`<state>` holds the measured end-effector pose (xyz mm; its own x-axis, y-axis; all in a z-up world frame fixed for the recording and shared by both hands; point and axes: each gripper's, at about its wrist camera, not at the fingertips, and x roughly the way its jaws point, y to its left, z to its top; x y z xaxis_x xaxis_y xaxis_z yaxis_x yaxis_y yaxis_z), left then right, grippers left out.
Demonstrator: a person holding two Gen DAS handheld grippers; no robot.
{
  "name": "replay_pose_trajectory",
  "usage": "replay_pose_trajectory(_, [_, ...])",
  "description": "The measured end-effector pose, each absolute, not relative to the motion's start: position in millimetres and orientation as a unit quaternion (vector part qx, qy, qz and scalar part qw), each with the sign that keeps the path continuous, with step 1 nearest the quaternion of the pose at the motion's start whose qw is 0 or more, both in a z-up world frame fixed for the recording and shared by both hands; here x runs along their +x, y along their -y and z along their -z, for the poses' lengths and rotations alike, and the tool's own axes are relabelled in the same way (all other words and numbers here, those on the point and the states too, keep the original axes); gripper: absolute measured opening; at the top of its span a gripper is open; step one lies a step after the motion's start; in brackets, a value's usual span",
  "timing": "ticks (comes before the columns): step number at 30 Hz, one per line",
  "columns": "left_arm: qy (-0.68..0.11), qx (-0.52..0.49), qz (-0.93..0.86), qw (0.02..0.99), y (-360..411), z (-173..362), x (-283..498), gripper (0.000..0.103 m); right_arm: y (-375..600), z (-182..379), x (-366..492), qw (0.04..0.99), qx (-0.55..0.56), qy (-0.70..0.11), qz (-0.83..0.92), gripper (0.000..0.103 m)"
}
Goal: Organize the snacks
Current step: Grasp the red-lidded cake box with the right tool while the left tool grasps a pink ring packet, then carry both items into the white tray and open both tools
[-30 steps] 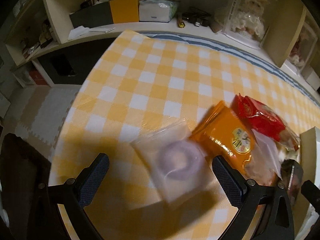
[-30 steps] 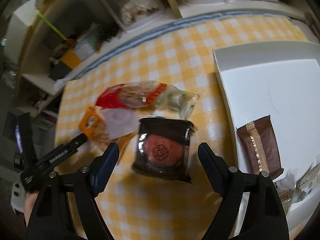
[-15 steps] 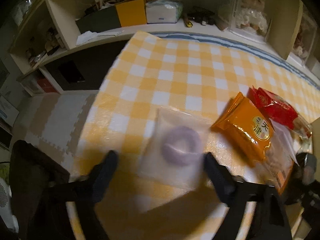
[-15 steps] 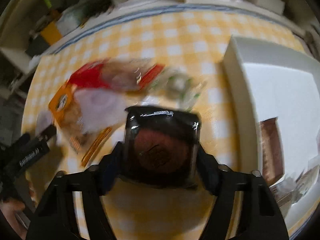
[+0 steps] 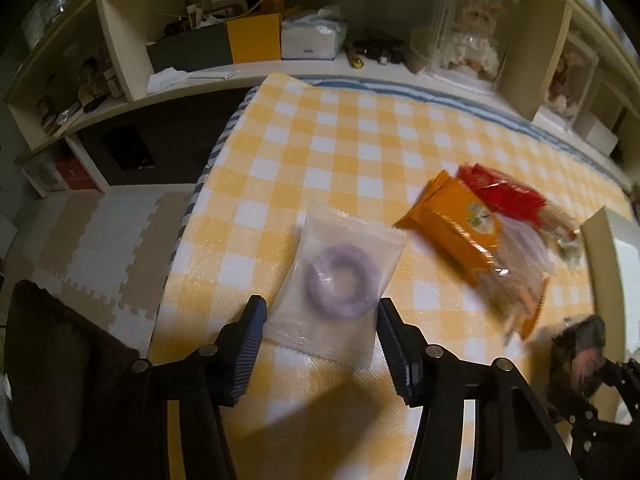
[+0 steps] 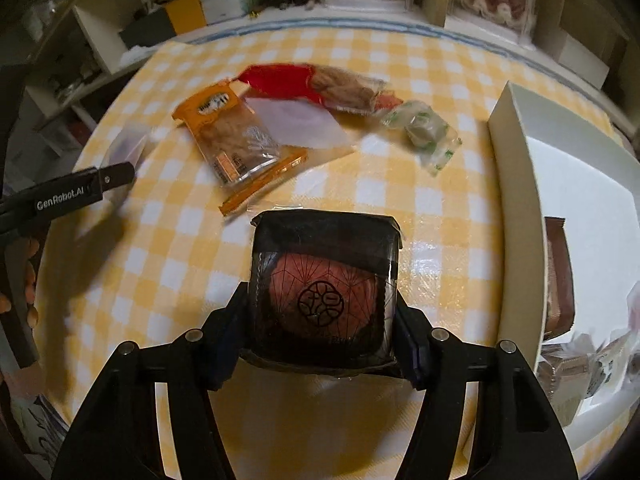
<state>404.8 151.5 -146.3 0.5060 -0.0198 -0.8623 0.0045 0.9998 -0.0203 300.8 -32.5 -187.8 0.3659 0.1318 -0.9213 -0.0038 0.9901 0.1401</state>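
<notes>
Snacks: near the table's left edge, your left gripper (image 5: 318, 326) has narrowed from wide and is closing around the clear ring-snack packet (image 5: 338, 286), pads barely touching. Your right gripper (image 6: 322, 320) now clamps the dark pastry pack (image 6: 324, 292), ready for the white box (image 6: 516, 148) at the right edge.

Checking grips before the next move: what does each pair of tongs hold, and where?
The right tongs clamp the dark pastry pack by its two sides. The left tongs are closing around the clear ring pack's near end, not yet gripping.
</notes>
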Motion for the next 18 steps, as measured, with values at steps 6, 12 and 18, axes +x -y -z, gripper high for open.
replay_pose_trajectory(6, [-0.469,-0.031,0.023,0.883,-151,108,374,0.054,40,161,296,0.845,0.071,-0.529,-0.037,0.064])
replay_pose_trajectory(12, [-0.439,-0.044,0.035,0.897,-146,73,347,0.054,49,122,293,0.867,0.073,-0.492,-0.036,0.064])
replay_pose_trajectory(18, [-0.413,-0.05,0.047,0.908,-136,45,321,0.054,60,96,294,0.884,0.077,-0.459,-0.032,0.064])
